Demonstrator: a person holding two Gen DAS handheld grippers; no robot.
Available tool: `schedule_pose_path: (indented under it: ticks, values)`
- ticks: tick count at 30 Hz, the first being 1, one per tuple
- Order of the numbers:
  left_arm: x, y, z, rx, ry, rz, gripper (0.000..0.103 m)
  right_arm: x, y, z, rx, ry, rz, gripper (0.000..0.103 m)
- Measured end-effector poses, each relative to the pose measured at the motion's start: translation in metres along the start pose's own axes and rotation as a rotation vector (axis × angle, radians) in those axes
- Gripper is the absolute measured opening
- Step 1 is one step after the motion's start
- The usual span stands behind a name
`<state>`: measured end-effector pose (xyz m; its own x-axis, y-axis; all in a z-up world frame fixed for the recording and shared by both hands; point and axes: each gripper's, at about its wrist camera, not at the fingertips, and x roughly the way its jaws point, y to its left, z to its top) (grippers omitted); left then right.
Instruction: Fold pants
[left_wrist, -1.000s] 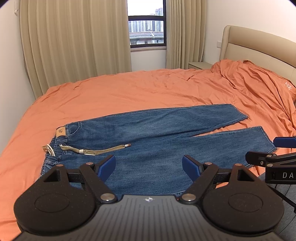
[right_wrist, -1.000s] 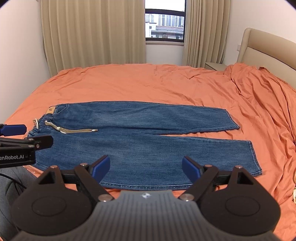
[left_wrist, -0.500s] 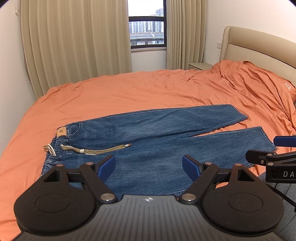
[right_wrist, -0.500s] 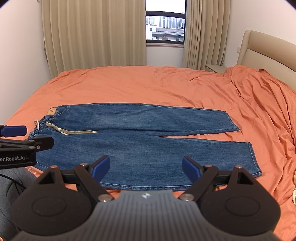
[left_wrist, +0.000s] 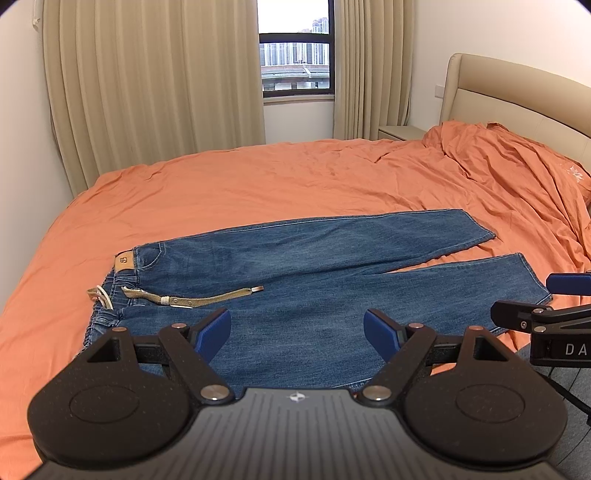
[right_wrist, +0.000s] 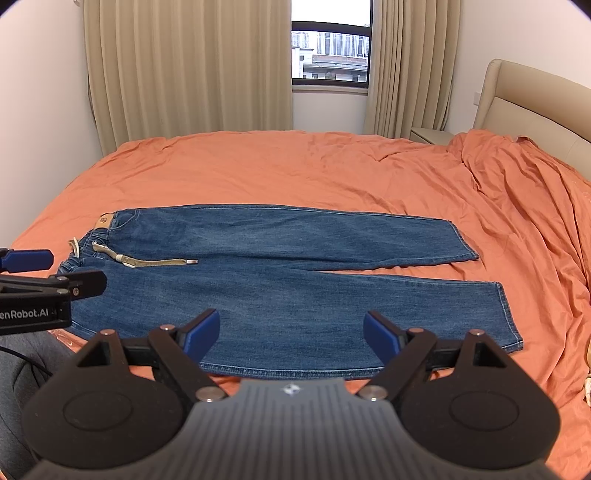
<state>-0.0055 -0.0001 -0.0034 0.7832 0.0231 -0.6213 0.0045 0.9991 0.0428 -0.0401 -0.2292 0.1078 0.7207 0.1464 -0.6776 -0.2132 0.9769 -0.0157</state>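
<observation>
1. Left wrist view: my left hand-held gripper (left_wrist: 297, 334) hangs with its blue pads spread wide and nothing between them, above the near edge of the bed (left_wrist: 258, 184). The jeans (left_wrist: 314, 280) lie flat across the orange sheet along that near edge, waistband toward the left edge, both legs running right and splaying slightly apart at the hems. A khaki drawstring (left_wrist: 207, 297) trails loose over the front of the hips. My other tool shows at the right of this view, near the closer hem.

2. From here I judge the first fold is lengthwise, one leg onto the other. My left side should take the near corner of the waistband, biting through both denim layers and clear of the drawstring, so the cord is not dragged along.

3. Right wrist view: my right hand-held gripper (right_wrist: 291, 338) is likewise wide open and empty, poised over the near leg (right_wrist: 332, 317) close to the bed's near edge. The far leg (right_wrist: 295, 236) lies beyond it, its hem (right_wrist: 465, 243) angled away.

4. My right side should pinch the near hem corner (right_wrist: 513, 339). Lifting both ends level and together, then carrying them across to the far leg's outer seam, should keep the heavy denim from sagging or twisting mid-leg.
</observation>
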Motion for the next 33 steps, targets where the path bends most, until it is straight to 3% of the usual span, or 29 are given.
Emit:
schedule_pose_path:
  ticks: [10,15,18,20,22,25,33]
  values:
    - [0.003,0.011,0.001,0.018,-0.025,0.01,0.094,0.005,-0.007,-0.004,-0.025,-0.036,0.041,0.081]
    - [0.024,0.036,0.005,0.123,-0.012,-0.024,0.074,0.025,-0.025,-0.005,-0.128,-0.098,0.078,0.081]
    - [0.046,0.049,0.006,0.235,0.063,-0.073,0.069,0.051,-0.038,-0.004,-0.195,-0.058,0.032,0.08]
    - [0.063,0.056,0.003,0.326,0.126,-0.132,0.071,0.07,-0.049,-0.005,-0.232,-0.027,0.032,0.069]
    - [0.084,0.06,-0.002,0.428,0.204,-0.186,0.072,0.091,-0.059,-0.006,-0.263,0.02,0.037,0.051]
    - [0.115,0.061,-0.021,0.58,0.3,-0.241,0.072,0.125,-0.076,-0.007,-0.289,0.097,0.057,0.037]
    - [0.195,0.058,-0.075,0.871,0.663,-0.314,0.074,0.194,-0.104,-0.017,-0.29,0.261,0.049,0.036]
